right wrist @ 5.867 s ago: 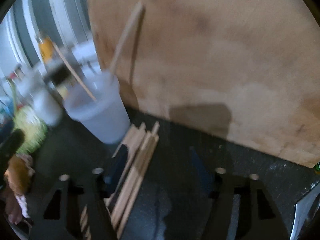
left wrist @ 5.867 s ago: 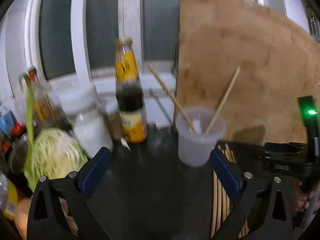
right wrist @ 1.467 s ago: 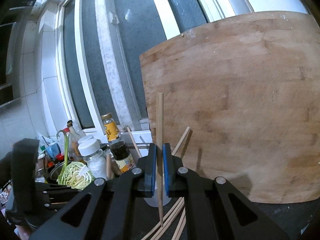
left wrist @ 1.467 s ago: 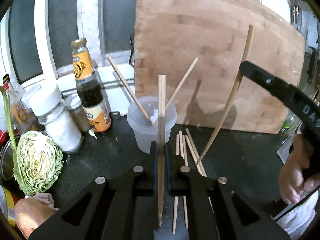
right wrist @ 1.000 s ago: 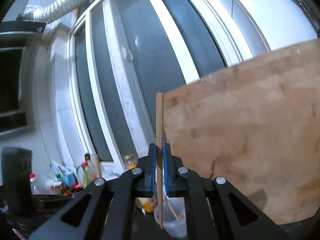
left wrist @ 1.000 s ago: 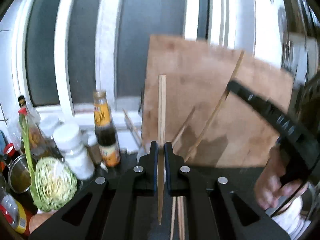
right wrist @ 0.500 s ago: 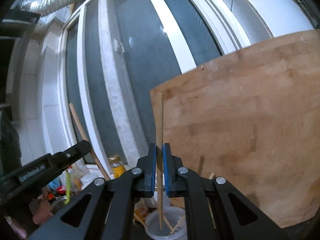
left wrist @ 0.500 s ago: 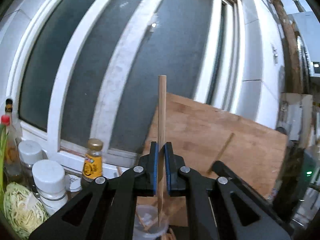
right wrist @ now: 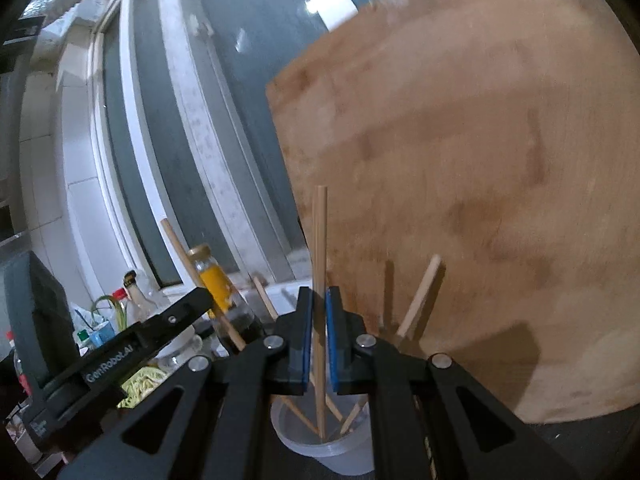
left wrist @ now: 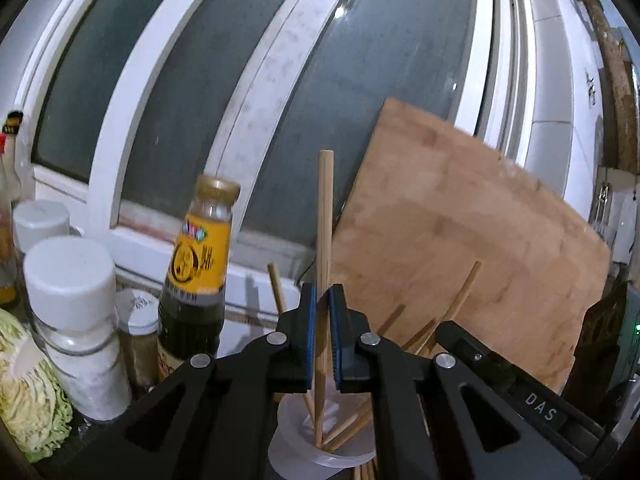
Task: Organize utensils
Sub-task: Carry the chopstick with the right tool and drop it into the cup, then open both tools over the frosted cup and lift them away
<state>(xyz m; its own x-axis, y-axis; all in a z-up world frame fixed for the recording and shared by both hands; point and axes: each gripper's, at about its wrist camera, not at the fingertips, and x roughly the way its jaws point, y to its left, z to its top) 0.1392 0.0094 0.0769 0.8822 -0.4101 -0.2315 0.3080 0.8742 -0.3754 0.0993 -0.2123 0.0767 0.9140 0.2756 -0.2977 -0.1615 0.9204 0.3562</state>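
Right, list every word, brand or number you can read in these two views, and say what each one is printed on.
"DAS": white letters on the right gripper's black finger, seen from the left wrist view; the rest is cut off.
"GenRobot.AI": white letters on the left gripper's black finger, seen from the right wrist view.
Yellow label of the dark sauce bottle: printing there, too blurred to read.
Lid of the small spice jar: marks too small to read.

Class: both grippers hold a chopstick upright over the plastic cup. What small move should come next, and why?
Probably open both grippers. The left gripper and right gripper each pinch a chopstick whose lower tip already sits inside the plastic cup.
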